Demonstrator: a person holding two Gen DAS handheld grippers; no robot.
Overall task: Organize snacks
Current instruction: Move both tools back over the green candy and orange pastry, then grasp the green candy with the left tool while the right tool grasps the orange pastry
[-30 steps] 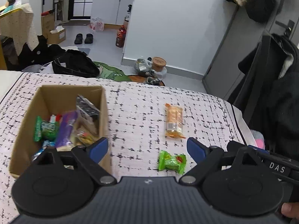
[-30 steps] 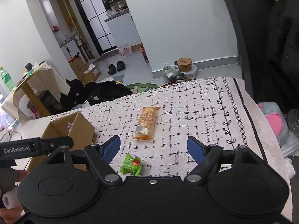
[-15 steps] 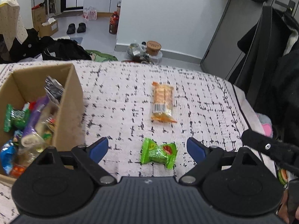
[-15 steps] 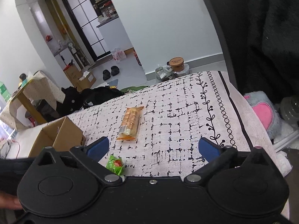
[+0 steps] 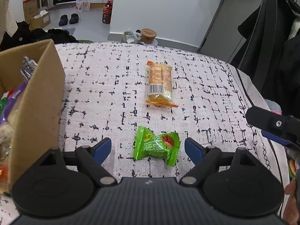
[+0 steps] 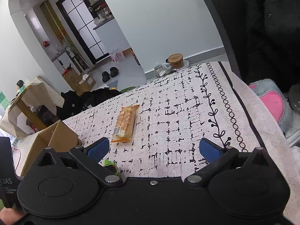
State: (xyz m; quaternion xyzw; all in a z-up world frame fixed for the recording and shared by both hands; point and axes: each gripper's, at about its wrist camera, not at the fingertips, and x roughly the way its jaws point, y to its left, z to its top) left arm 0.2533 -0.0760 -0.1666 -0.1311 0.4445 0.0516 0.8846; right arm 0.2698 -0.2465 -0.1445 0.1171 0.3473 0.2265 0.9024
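Behind right tool (image 6: 153, 149) — green candy (image 6: 111, 165), half-hidden

left gripper (image 5: 148, 148): black body | blue fingers (image 5: 102, 147) | silver screws

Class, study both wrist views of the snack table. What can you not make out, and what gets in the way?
- Cardboard box contents, left wrist view: cut off by the frame edge.
- Green candy, right wrist view: mostly hidden behind the right gripper.
- Orange snack pack print: too small to read.

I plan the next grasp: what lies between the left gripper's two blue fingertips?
In the left wrist view, the green candy wrapper lies between the open left gripper's fingertips, untouched.
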